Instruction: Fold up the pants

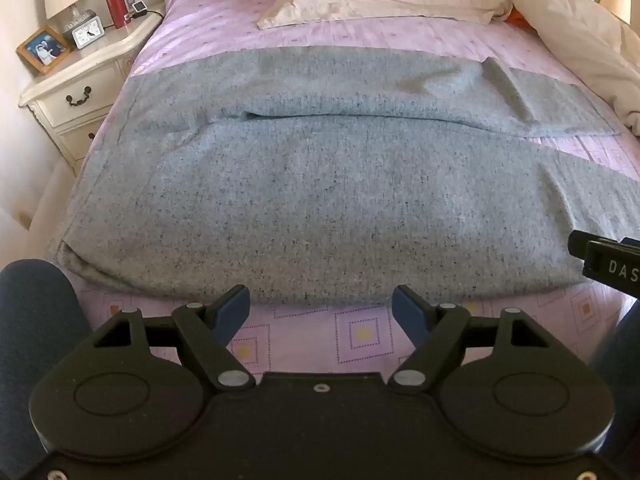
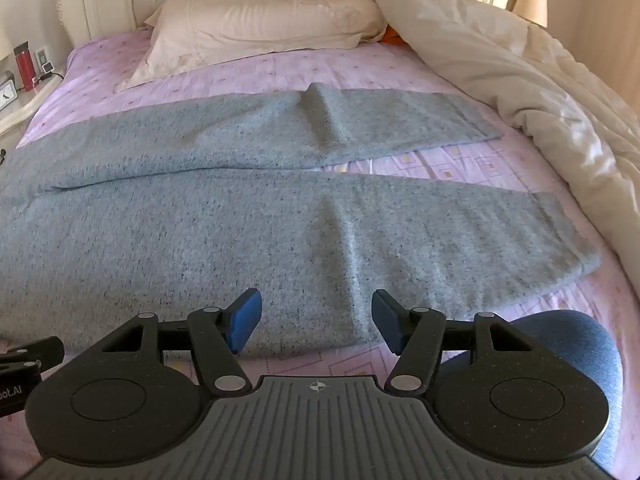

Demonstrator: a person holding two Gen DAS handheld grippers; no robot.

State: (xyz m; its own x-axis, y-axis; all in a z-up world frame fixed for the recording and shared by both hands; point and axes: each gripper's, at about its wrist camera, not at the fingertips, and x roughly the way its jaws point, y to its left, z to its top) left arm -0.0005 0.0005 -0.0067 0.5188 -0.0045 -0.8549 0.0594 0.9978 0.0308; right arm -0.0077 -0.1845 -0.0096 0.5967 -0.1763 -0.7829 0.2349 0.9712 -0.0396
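Grey speckled pants (image 1: 312, 184) lie spread flat across the pink bed sheet (image 1: 224, 28), waist toward the left, both legs running right. In the right wrist view the pants (image 2: 224, 232) show two separate legs with a strip of sheet between their ends. My left gripper (image 1: 320, 312) hovers open just short of the pants' near edge, nothing between its blue pads. My right gripper (image 2: 316, 320) is open over the near leg's front edge, holding nothing. The tip of the right gripper (image 1: 604, 264) shows at the right edge of the left wrist view.
A cream pillow (image 2: 256, 28) and a bunched white duvet (image 2: 520, 92) lie at the head and right side of the bed. A nightstand (image 1: 80, 80) at the left carries a lamp, a red bottle, a clock and a photo frame. Blue sleeves (image 2: 572, 344) show beside the grippers.
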